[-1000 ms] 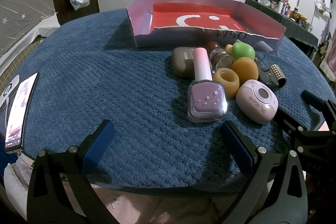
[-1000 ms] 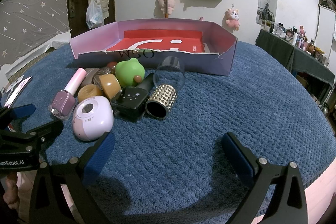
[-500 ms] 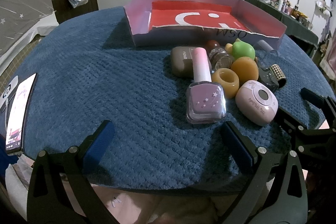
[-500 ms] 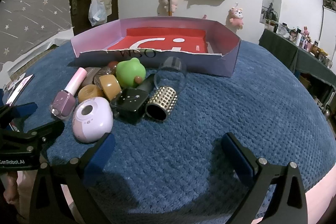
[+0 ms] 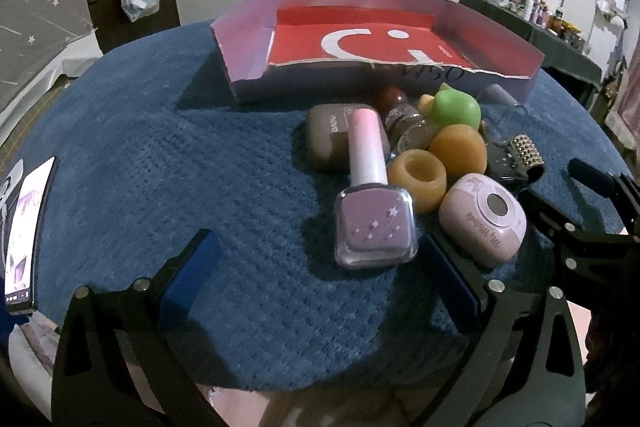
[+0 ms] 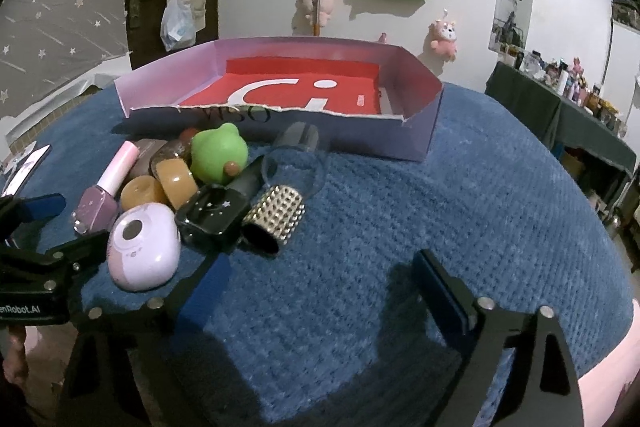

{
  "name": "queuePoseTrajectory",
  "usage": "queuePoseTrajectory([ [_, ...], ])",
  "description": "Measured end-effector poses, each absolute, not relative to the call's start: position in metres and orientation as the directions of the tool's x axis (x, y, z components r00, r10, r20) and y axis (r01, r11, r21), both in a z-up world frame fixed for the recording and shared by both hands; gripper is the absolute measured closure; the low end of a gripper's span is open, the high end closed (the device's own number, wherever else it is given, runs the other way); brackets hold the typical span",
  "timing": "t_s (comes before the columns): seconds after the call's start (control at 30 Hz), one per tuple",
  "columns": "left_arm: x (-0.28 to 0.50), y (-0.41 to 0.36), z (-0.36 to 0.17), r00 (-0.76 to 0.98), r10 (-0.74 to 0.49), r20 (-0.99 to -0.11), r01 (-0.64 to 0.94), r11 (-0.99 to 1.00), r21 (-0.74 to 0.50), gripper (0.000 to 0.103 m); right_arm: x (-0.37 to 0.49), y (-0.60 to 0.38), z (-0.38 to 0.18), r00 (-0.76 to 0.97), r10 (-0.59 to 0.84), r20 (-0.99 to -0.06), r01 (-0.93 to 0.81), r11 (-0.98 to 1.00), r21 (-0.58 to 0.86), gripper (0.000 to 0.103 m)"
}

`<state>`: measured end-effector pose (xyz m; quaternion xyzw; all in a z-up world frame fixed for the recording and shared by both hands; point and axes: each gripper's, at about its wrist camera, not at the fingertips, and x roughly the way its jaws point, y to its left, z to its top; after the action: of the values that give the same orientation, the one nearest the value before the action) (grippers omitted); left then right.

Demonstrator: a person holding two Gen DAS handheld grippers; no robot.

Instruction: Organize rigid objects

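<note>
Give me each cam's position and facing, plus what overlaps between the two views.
Left wrist: on the left gripper, angled down at the pile from its left; own fingers frame bare blanket, jaws closing; right gripper at right edge.
Right wrist: on the right gripper, angled down from the pile's right; nothing between its closing jaws; left gripper at left edge.
Shared: box, polish bottle, lilac case, green toy.
</note>
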<state>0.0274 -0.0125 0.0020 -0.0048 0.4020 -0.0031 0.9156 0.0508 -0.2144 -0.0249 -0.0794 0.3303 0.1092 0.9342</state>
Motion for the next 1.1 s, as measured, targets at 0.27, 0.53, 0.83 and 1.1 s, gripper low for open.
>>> queuePoseTrajectory([
  [0.27,0.034,-0.024,0.005,0.69,-0.042,-0.723,0.055,0.998,-0.006,0.028,0.066,-0.211,-0.021,0.762,0.158,-0.628,-0.279,0.955,-0.097,0.032],
  [0.53,0.035,-0.033,0.008,0.689,-0.097,-0.718,0.122,0.992,-0.017,0.066,0.073,-0.204,-0.019,0.749,0.212,-0.628,-0.324,0.943,-0.069,0.06],
  [0.83,0.032,-0.031,0.008,0.687,-0.116,-0.717,0.129,0.991,-0.037,0.068,0.066,-0.201,-0.014,0.754,0.232,-0.615,-0.338,0.939,-0.06,0.071],
  [1.1,0.022,-0.029,0.019,0.716,-0.126,-0.687,0.144,0.989,-0.032,0.068,0.059,-0.205,0.003,0.756,0.286,-0.589,-0.362,0.932,-0.011,0.071],
])
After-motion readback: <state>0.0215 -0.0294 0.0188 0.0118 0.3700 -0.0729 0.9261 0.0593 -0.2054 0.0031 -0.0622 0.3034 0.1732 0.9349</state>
